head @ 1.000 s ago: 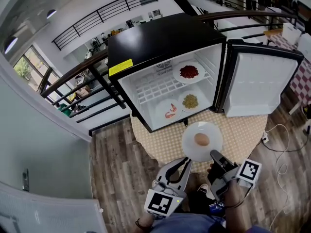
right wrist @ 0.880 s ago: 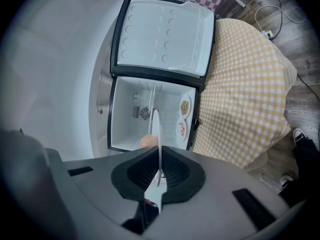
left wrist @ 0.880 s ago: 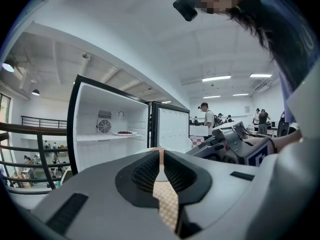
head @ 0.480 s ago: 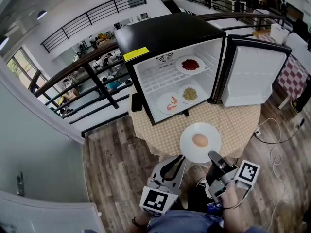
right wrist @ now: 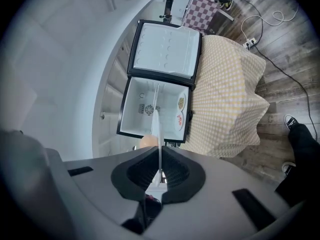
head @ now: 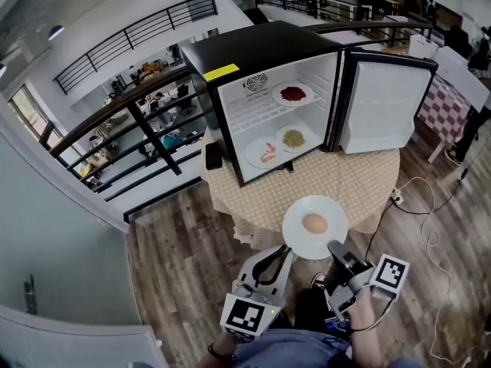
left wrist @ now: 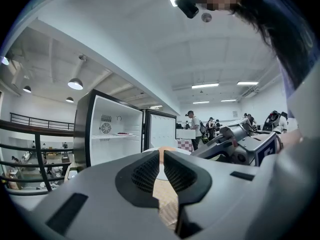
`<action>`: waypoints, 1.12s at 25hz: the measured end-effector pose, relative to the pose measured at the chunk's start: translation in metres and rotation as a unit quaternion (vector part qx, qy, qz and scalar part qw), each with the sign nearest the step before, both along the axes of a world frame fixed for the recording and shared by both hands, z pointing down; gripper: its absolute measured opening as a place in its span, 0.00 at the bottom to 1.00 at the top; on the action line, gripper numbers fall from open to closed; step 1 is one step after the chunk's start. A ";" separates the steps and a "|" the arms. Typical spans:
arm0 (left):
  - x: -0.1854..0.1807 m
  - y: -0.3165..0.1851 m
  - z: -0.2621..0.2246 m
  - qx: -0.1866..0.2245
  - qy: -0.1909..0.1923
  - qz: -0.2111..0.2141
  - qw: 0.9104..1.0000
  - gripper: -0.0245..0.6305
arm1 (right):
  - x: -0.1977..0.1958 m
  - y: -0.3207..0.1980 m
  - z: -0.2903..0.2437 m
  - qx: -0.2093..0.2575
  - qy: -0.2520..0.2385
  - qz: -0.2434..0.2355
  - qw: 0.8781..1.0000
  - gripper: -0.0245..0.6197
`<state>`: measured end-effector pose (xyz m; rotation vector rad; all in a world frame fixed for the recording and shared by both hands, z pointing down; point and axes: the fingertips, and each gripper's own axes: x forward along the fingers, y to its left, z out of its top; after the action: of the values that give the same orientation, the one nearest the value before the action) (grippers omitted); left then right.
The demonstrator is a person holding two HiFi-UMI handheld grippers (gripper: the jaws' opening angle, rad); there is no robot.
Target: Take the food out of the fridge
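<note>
My right gripper (head: 335, 249) is shut on the near rim of a white plate (head: 303, 240) that carries a tan bun (head: 314, 222), held over the wooden floor in front of the table. In the right gripper view the plate (right wrist: 159, 129) stands edge-on between the pads, with the bun (right wrist: 146, 142) beside it. My left gripper (head: 285, 250) hangs shut and empty left of the plate. The black fridge (head: 261, 48) stands open on the table; inside are plates of red food (head: 292, 93), yellow-green food (head: 293, 138) and shrimp (head: 266, 156).
The fridge door (head: 380, 106) swings out to the right. A checked cloth covers the round table (head: 337, 182), and a black phone-like object (head: 213, 156) lies at its left edge. A white cable (head: 426, 228) trails on the floor at right. A railing (head: 115, 121) runs behind.
Both grippers and the plate with the bun have drawn back from the fridge, which now looks smaller and farther off. The grip on the plate is unchanged.
</note>
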<state>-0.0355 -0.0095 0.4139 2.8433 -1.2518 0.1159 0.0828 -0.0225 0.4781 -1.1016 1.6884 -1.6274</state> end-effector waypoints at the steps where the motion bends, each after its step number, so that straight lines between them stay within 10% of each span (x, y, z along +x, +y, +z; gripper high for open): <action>1: -0.002 0.005 0.000 0.001 0.001 0.002 1.000 0.08 | -0.002 0.006 0.000 0.001 0.000 0.001 1.000 0.07; 28: -0.018 0.075 0.005 0.008 0.009 0.039 0.999 0.08 | -0.023 0.090 0.002 0.011 0.010 0.026 1.000 0.07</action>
<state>-0.0533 0.0657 0.4188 2.9003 -1.1456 0.0833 0.0594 0.0677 0.4801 -1.1459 1.6723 -1.5678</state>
